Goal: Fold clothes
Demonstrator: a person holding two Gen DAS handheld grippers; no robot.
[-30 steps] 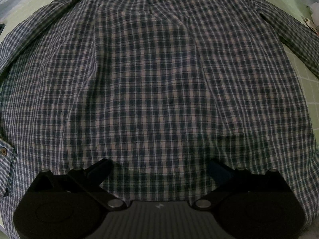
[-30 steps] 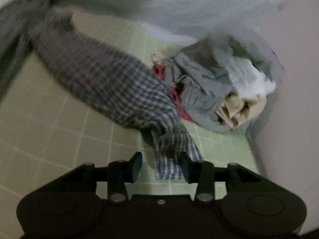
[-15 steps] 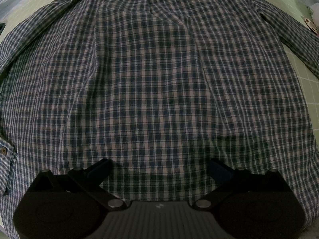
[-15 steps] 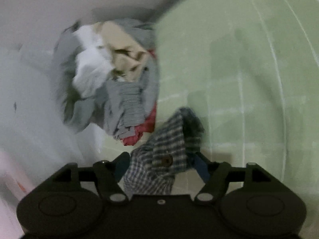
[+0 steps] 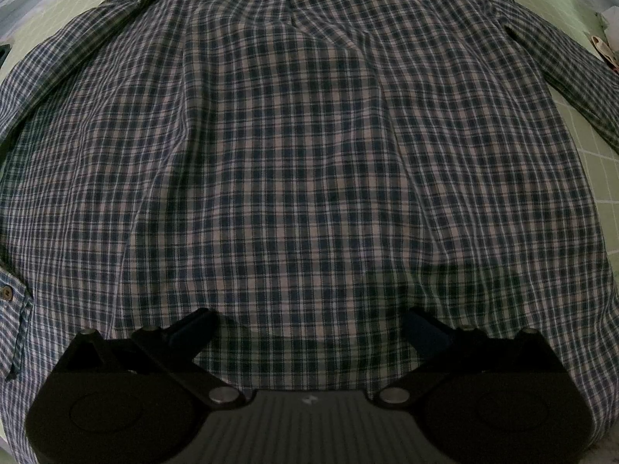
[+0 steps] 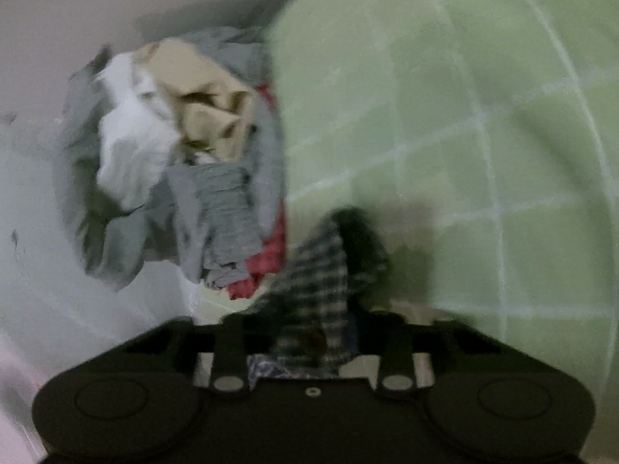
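The left gripper (image 5: 309,319) is hovering low over the plaid shirt (image 5: 301,154), its fingers spread wide apart and holding nothing; the cloth is lying between and beneath them. Just to the gripper's left, a cuff with a small brown button (image 5: 7,293) is resting at the shirt's edge. Ahead of the gripper, the shirt's back is spreading flat across the green gridded mat (image 5: 592,162), with a centre pleat running away toward the collar end. Farther out, one sleeve is stretching off to the left and the other to the right.

The right gripper (image 6: 309,332) is pinching a bunched part of the same plaid fabric (image 6: 317,270) between its nearly closed fingers; a dark button is showing in the cloth at the grip, though the view is blurred. Beyond it to the right, the green mat (image 6: 445,96) is filling the view. Ahead and to the left, a heap of crumpled clothes (image 6: 174,154), grey, white, beige and red, is sitting against a pale wall (image 6: 77,19).
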